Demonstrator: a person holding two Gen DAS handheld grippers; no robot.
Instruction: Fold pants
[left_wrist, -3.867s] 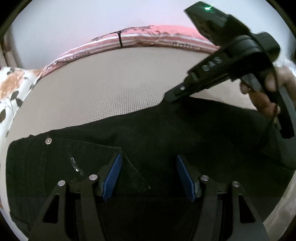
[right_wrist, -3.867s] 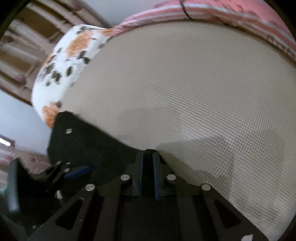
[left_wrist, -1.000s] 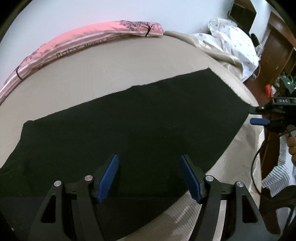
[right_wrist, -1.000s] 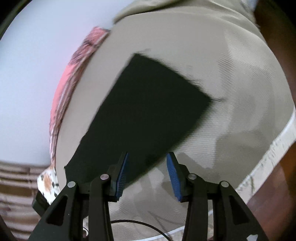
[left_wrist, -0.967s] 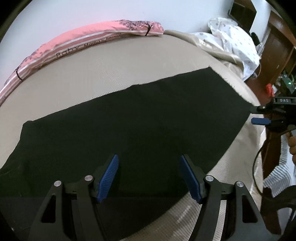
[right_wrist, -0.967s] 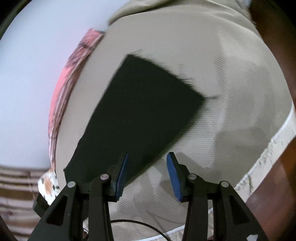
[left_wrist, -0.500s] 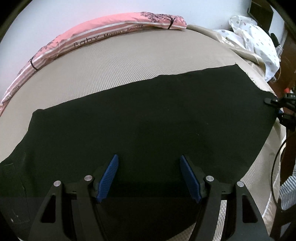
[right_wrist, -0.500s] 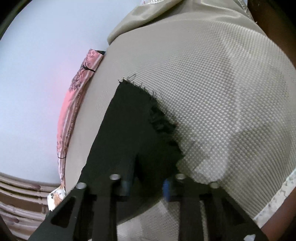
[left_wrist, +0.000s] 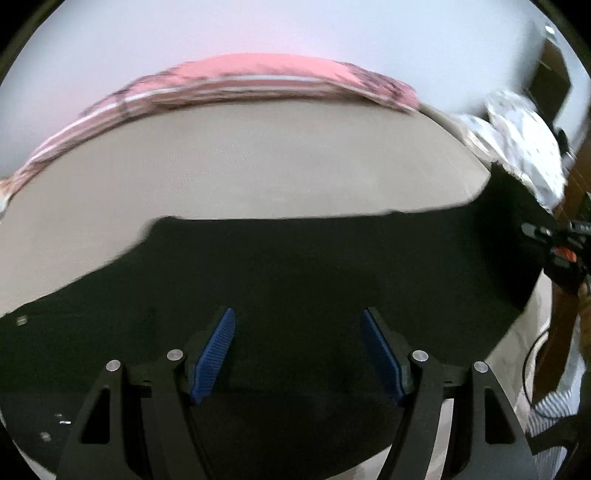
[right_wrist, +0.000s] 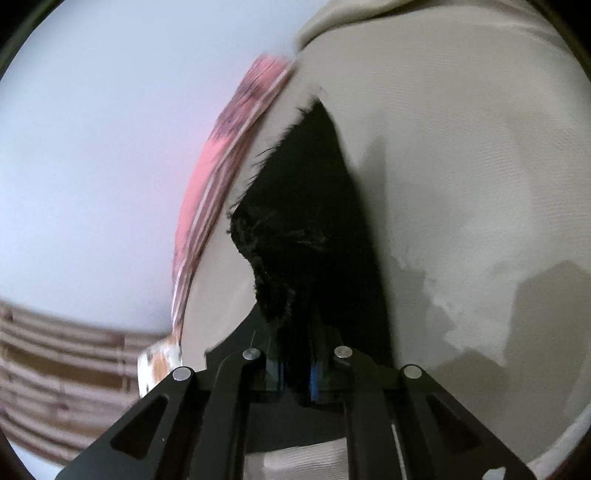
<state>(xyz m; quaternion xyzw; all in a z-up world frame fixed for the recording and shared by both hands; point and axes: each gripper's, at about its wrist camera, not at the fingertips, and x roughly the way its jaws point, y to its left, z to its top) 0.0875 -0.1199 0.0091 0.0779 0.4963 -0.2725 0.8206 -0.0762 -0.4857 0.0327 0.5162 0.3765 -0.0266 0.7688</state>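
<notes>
Black pants (left_wrist: 314, 258) lie stretched across the beige bed (left_wrist: 258, 166), with waist rivets at the lower left. My left gripper (left_wrist: 297, 314) hovers open over the middle of the pants, nothing between its blue pads (left_wrist: 214, 350). At the far right, the right gripper (left_wrist: 532, 230) holds the leg end lifted off the bed. In the right wrist view the frayed hem of the pants (right_wrist: 314, 206) rises out of my right gripper (right_wrist: 295, 358). Its jaws are closing, and the fabric is pinched between them.
A pink striped bedding roll (left_wrist: 258, 77) runs along the bed's far edge against the wall. A white dotted cloth (left_wrist: 524, 136) lies at the right corner. A person's hand (left_wrist: 583, 314) and a cable are at the right. A flowered pillow (right_wrist: 159, 362) sits beyond the bed.
The right gripper shut on the pants' hem and raised that end off the bed. The left gripper slid sideways over the pants, bringing the waist rivets into view at the left.
</notes>
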